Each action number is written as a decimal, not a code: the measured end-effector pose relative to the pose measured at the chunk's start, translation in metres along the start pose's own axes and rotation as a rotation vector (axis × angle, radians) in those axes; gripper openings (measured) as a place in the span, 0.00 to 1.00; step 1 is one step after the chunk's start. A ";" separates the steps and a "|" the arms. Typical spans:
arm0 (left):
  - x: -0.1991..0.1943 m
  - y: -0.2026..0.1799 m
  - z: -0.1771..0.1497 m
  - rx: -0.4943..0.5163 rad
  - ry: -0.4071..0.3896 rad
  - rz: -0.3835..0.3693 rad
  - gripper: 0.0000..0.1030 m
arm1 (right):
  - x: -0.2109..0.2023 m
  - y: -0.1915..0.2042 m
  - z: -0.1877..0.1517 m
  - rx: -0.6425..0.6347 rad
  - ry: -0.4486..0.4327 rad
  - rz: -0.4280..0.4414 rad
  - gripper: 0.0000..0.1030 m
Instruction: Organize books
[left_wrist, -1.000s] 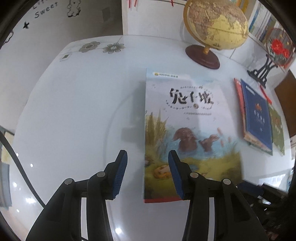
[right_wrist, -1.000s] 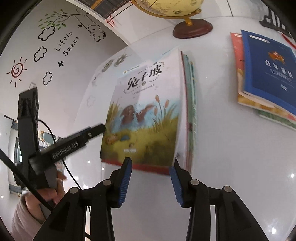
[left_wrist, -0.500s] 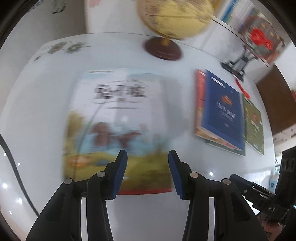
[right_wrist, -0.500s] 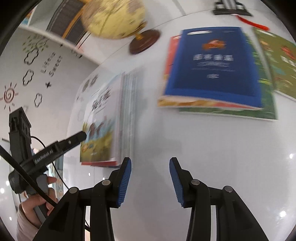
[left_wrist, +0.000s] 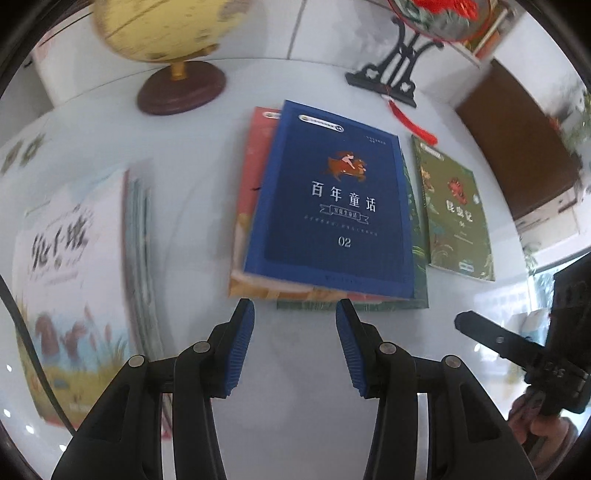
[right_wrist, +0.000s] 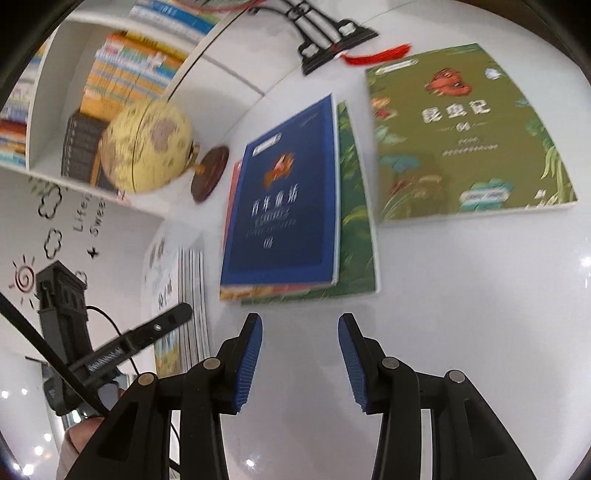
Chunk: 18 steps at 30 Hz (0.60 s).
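Note:
A blue book tops a small pile on the white table, over a red book and a green-leafed one. To its right lies a single green book. To the left sits a stack topped by a white picture book. My left gripper hovers open just in front of the blue pile's near edge, nothing between its pads. My right gripper is open too, empty, close to the same pile's near edge.
A yellow globe on a brown base stands behind the books. A black ornament stand with a red tassel is at the back right. A shelf of books is on the wall behind.
Both grippers have swept right, away from the white picture-book stack and over to the blue-topped pile. The stack now lies at the left of both views. Neither gripper's opening has changed.

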<state>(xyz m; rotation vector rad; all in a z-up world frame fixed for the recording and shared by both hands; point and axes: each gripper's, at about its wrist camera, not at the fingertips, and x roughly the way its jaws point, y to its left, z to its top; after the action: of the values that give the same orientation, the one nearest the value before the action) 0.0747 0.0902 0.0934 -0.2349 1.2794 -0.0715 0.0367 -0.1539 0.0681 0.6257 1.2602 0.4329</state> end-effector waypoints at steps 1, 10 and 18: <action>0.006 -0.002 0.006 -0.001 0.007 -0.006 0.42 | -0.001 -0.002 0.005 0.000 -0.002 0.009 0.40; 0.040 0.003 0.042 0.005 0.038 0.000 0.42 | 0.021 0.003 0.032 -0.099 -0.017 0.052 0.40; 0.067 0.023 0.071 -0.010 0.057 -0.042 0.42 | 0.059 0.002 0.062 -0.132 -0.003 0.004 0.40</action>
<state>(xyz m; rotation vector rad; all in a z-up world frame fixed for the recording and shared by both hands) 0.1600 0.1093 0.0443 -0.2706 1.3317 -0.1082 0.1122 -0.1280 0.0365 0.5168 1.2169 0.5143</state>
